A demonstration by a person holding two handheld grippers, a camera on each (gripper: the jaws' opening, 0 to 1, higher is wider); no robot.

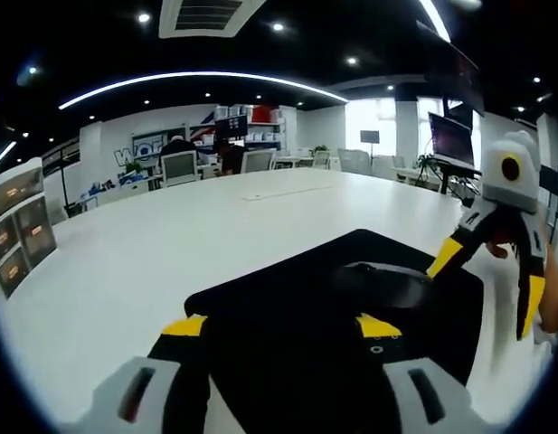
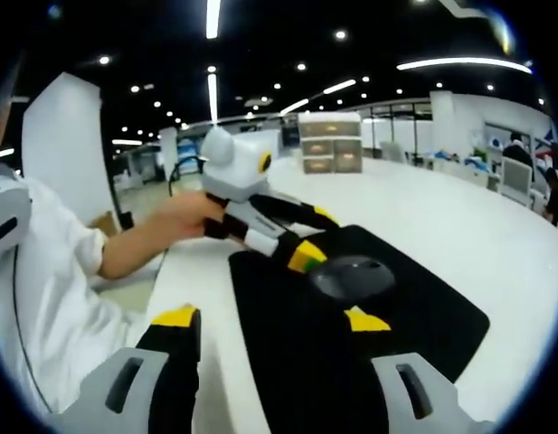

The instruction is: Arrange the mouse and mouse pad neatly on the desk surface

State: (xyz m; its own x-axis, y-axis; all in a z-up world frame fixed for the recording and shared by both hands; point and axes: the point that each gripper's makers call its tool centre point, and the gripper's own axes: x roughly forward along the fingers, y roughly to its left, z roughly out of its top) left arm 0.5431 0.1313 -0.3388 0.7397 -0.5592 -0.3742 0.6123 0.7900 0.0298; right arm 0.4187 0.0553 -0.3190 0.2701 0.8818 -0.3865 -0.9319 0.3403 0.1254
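A: Nearest in the left gripper view is the left gripper (image 1: 283,327) itself, its yellow-tipped jaws spread wide over the near edge of the mouse pad (image 1: 288,298), pinching nothing.

B: And the right gripper (image 2: 271,318)?

A: In its own view it is also spread – one jaw off the pad's edge at 8 o'clock, the other over the black surface at 5 o'clock. Nothing between them.

B: Where is the mouse?

A: The mouse (image 2: 354,276) sits on the mouse pad, near its middle in the right gripper view. In the left gripper view it lies at 2 o'clock from the jaws, dark on dark, just beside the right gripper's tips. The pad lies flat on the white table (image 1: 170,235).

B: How will they handle?

A: I'd judge the mouse light, hard and smooth-shelled – likely to slip, so take it across its narrow flanks, low down. The pad looks thin and floppy; a pinch at one edge or corner would let it be dragged square rather than lifted, with the mouse riding on top.
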